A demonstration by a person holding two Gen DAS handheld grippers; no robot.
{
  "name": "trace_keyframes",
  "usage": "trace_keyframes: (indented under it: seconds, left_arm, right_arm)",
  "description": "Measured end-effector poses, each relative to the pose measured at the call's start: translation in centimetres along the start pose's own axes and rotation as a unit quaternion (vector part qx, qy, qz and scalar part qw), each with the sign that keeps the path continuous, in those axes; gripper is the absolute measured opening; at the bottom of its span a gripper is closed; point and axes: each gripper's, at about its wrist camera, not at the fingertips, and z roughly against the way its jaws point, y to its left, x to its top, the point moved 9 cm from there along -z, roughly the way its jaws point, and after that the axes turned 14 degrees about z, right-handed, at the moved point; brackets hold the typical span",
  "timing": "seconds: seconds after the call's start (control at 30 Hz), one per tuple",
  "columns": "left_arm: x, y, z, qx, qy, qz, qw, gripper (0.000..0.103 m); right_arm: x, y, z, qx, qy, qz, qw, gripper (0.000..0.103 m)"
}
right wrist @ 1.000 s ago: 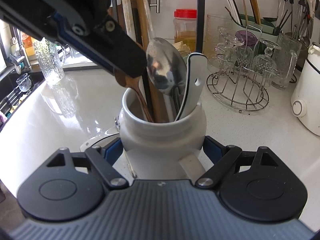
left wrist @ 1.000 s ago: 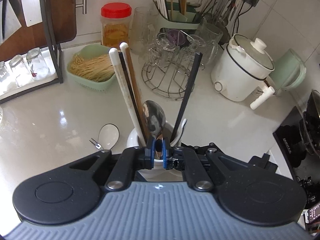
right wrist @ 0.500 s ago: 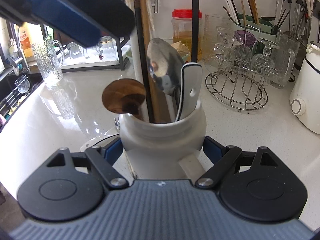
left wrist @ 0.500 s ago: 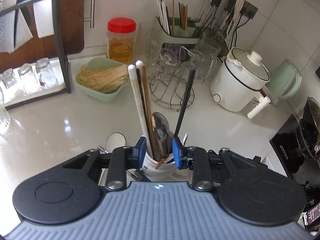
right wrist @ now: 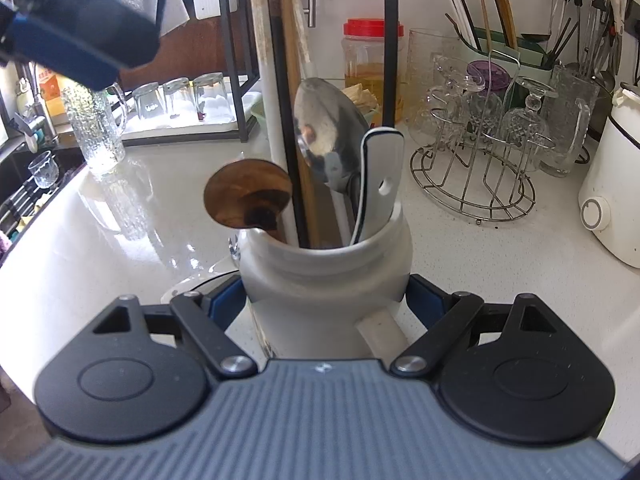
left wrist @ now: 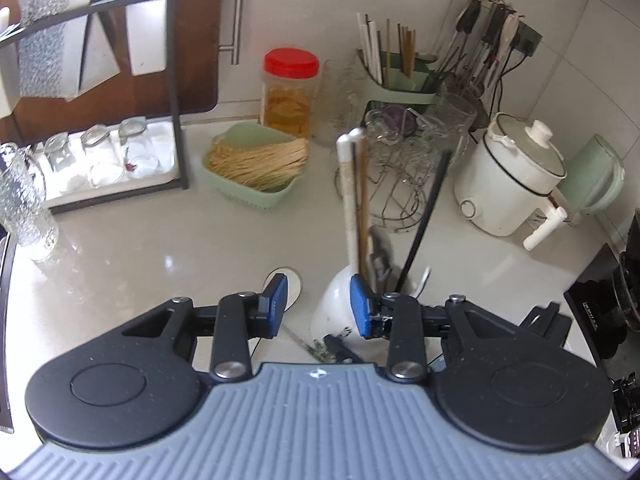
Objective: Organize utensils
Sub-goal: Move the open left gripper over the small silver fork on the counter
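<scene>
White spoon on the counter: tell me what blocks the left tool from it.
Nothing visible does. The white spoon lies on bare counter just past the left tool, whose empty jaws are opening; the crock stands to its right.

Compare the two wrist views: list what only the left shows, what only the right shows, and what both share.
Only the left wrist view: the pale green electric kettle, the white ceramic spoon lying on the counter, and the open, empty left hand-held gripper.

Only the right wrist view: the round brown wooden spoon bowl and the right hand-held gripper clamping the jar.

Both: the white ceramic utensil jar, red-lidded plastic jar, wire glass rack.
</scene>
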Motion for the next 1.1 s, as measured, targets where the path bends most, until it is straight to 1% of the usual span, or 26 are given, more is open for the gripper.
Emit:
trace_keyframes:
  seconds: [0.07,0.17,0.3,0.4,0.57,0.77,0.87,0.93,1.1]
  left_arm:
    - [-0.3,0.6,-0.3,0.007,0.001,0.002,1.0,0.049]
    - [-0.8,1.8,-0.9,0.013,0.001,0.009,0.9999,0.052]
    - [-1.8,3.8,-2.4,0.031,0.006,0.015,0.9994,0.052]
    - [-2.7,5.4,-3.5,0.034,0.015,0.03,0.9988,0.052]
    - [-3.8,7.8,-5.2,0.035,0.019,0.046,0.9981,0.052]
    - [-4.0,10.0,-8.1,0.023,0.026,0.066,0.9973,0.052]
    - [-3.7,10.6,-9.6,0.007,0.028,0.085,0.996,0.052]
    - [-3.4,11.0,-10.7,-0.006,0.03,0.101,0.9944,0.052]
    - [-2.7,11.2,-13.4,-0.023,0.042,0.141,0.9888,0.052]
  right_arm:
    - [0.0,0.0,0.0,0.001,0.0,0.001,1.0,0.089]
    - [0.0,0.0,0.0,0.002,0.0,0.002,1.0,0.089]
    - [0.0,0.0,0.1,0.006,-0.001,0.005,1.0,0.089]
    - [-0.1,-0.1,0.1,0.005,0.0,0.006,1.0,0.089]
    - [-0.4,-0.3,0.3,-0.004,-0.003,0.001,1.0,0.089]
    - [-0.7,-0.9,0.5,-0.011,-0.007,-0.001,1.0,0.089]
    - [-0.8,-1.2,0.5,-0.014,-0.01,0.0,1.0,0.089]
    - [-0.9,-1.4,0.5,-0.016,-0.009,-0.001,1.0,0.089]
    - [-0.8,-2.1,0.3,-0.023,-0.007,-0.004,1.0,0.089]
